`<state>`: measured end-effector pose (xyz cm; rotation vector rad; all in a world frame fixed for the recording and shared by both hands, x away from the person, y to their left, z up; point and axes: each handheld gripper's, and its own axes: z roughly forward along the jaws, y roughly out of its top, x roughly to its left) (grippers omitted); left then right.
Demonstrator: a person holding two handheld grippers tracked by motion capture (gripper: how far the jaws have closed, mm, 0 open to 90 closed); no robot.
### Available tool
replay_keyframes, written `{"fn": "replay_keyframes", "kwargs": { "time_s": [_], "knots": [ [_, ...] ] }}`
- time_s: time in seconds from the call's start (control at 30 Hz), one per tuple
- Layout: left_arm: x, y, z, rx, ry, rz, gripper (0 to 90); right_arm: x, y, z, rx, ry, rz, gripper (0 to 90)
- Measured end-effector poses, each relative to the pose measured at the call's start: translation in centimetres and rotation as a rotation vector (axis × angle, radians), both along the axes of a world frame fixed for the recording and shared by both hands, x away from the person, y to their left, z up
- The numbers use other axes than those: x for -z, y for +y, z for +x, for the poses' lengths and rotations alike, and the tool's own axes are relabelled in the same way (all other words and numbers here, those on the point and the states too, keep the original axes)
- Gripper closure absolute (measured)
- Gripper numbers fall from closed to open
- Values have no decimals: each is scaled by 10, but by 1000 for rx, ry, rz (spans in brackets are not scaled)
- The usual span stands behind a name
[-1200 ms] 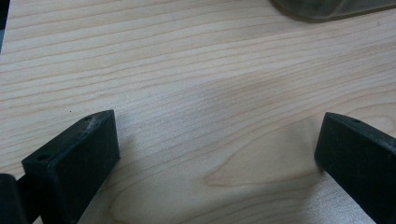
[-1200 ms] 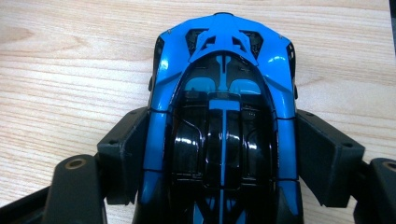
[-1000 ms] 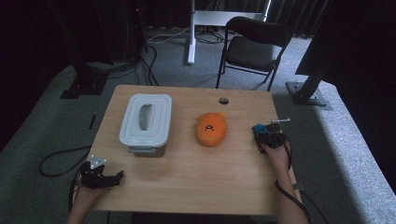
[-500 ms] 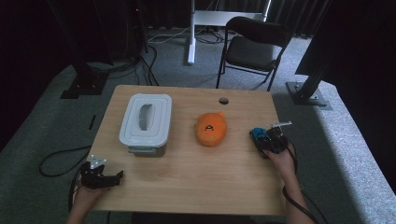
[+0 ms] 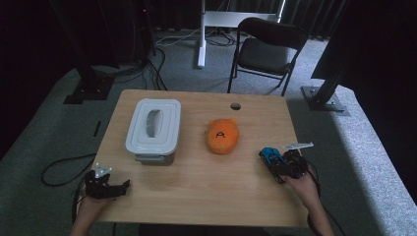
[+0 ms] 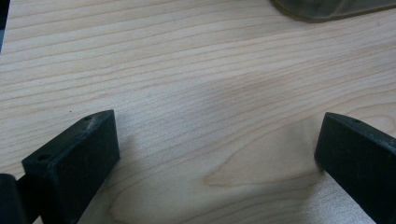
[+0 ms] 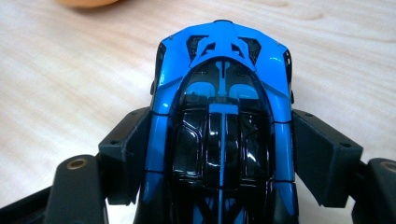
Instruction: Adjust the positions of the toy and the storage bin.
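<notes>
Now the toy car, blue with a black canopy, sits clamped between the right gripper's jaws, one pad on each flank, nose pointing away from the hand. The jaws stand fairly wide but are closed on the car's body, not free. From above, the car shows at the near right of the table, carried just off the wood as far as I can judge, with the right gripper behind it.

Change since a second ago: car and gripper have come leftward and nearer along the right side, away from the right edge. The grip width looks unchanged. The orange plush lies just left of and beyond the car, mid-table, not touched. The lidded white box stands farther left, lid on, in the same place as before.

Left gripper rests at the near left corner, unmoved, jaws spread wide with only bare wood between them; a corner of the box shows at the far edge of its view.

Reading: car is in transit toward mid-table. If the box is its destination, the lid must come off first, and the idle left gripper is nearest for that.
</notes>
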<state>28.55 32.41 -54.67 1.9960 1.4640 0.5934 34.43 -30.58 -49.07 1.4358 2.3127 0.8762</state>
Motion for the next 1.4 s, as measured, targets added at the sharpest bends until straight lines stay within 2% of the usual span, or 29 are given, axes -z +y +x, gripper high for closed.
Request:
{"fn": "replay_keyframes", "kwargs": {
  "time_s": [0.07, 0.1, 0.13, 0.23, 0.27, 0.3, 0.33, 0.4, 0.57, 0.7, 0.73, 0.8, 0.93, 1.03, 1.17, 1.4],
  "knots": [
    [0, 0, 0, 0, 0, 0, 3, -1, 1, -4, -6, 2, -6, 260],
    [0, 0, 0, 0, 0, 0, 3, -2, 3, -14, -34, 1, -29, 260],
    [0, 0, 0, 0, 0, 0, 3, -2, 3, -18, -34, -9, -34, 260],
    [0, 0, 0, 1, 0, 1, 3, 0, 2, -24, -51, 12, -6, 260],
    [0, 0, 0, 1, 0, 2, 3, 2, 4, -31, -58, 5, -31, 260],
    [0, 0, -1, 1, 0, 2, 3, 2, 4, -31, -58, 5, -31, 260],
    [0, 0, -1, 1, 0, 2, 3, 5, 5, -36, -68, 6, -51, 260],
    [0, 0, -1, 1, 0, 2, 3, 8, 4, -40, -88, 16, -47, 260],
    [0, 0, -1, 1, 0, 2, 3, 12, 4, -47, -96, 19, -27, 260],
    [0, 0, -1, 1, 1, 1, 3, 19, 9, -57, -118, 46, -70, 260],
    [0, 0, -1, 1, 1, 1, 3, 21, 10, -59, -116, 39, -75, 260],
    [0, 0, -1, 1, 1, 1, 3, 21, 9, -61, -125, 48, -74, 260],
    [0, 0, -1, 1, 1, 1, 3, 25, 7, -67, -139, 35, -81, 260],
    [0, 0, -1, 1, 1, 1, 3, 27, 5, -68, -155, 43, -60, 259],
    [0, 0, -1, 1, 1, 1, 3, 34, 6, -71, -197, 40, -69, 258],
    [0, 0, -1, -1, 1, 2, 3, 39, 9, -72, -190, 30, -84, 235]
  ]
}}
